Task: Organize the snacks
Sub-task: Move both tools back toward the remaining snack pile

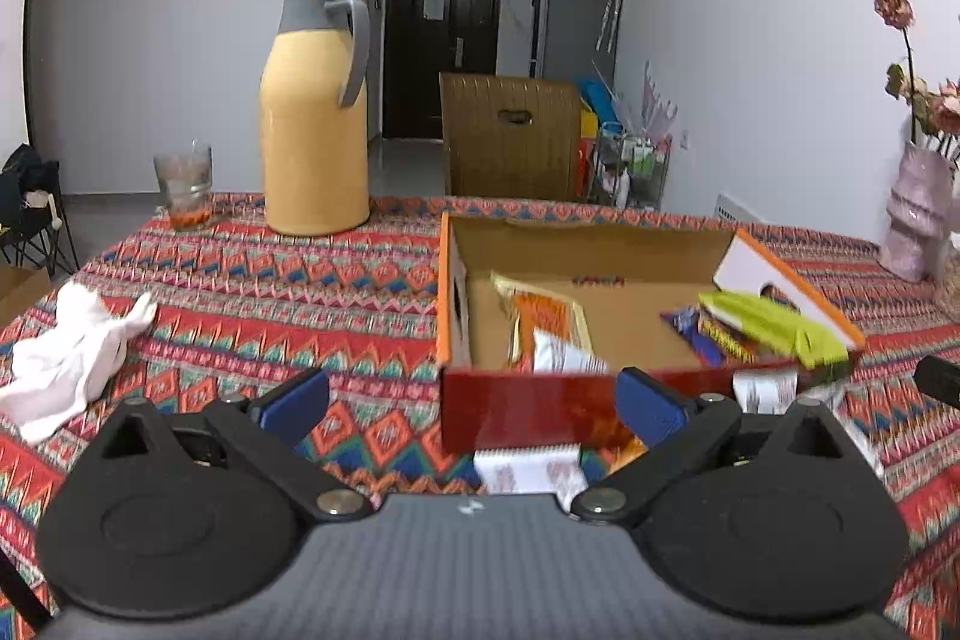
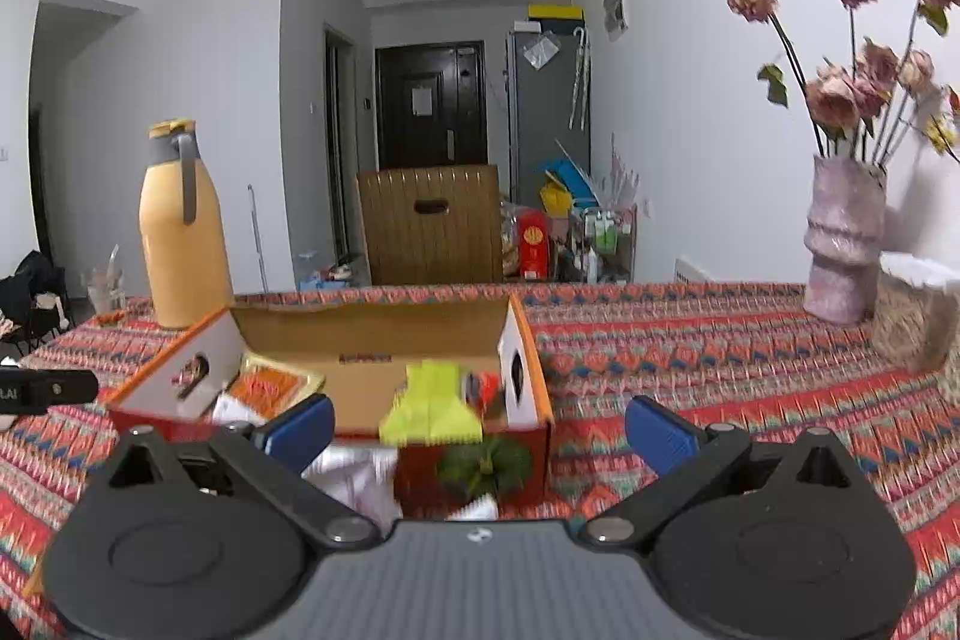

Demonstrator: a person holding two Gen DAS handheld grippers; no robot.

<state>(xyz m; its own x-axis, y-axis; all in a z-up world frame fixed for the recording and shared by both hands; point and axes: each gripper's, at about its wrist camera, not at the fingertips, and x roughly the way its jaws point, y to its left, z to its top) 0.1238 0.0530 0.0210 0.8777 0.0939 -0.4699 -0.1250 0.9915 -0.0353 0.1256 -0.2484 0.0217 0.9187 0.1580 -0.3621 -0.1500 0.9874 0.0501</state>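
Note:
An open cardboard box (image 1: 600, 250) with red and orange sides sits on the patterned tablecloth. Inside lie an orange snack packet (image 1: 549, 319), a lime-green packet (image 1: 774, 325) resting on the right rim, and a dark blue one (image 1: 699, 334). A white packet (image 1: 531, 469) lies on the cloth in front of the box, just under my left gripper (image 1: 474, 403), which is open and holds nothing. In the right wrist view the same box (image 2: 360, 328) shows the green packet (image 2: 432, 409) over its near wall. My right gripper (image 2: 480, 427) is open before it, and white packets (image 2: 354, 478) lie below.
A yellow thermos jug (image 1: 315, 118) and a glass (image 1: 183, 184) stand at the back left, and a crumpled white cloth (image 1: 66, 358) lies at the left. A pink vase of dried roses (image 2: 846, 244) and a clear container (image 2: 915, 310) stand at the right. A wicker chair back (image 1: 510, 136) rises behind the table.

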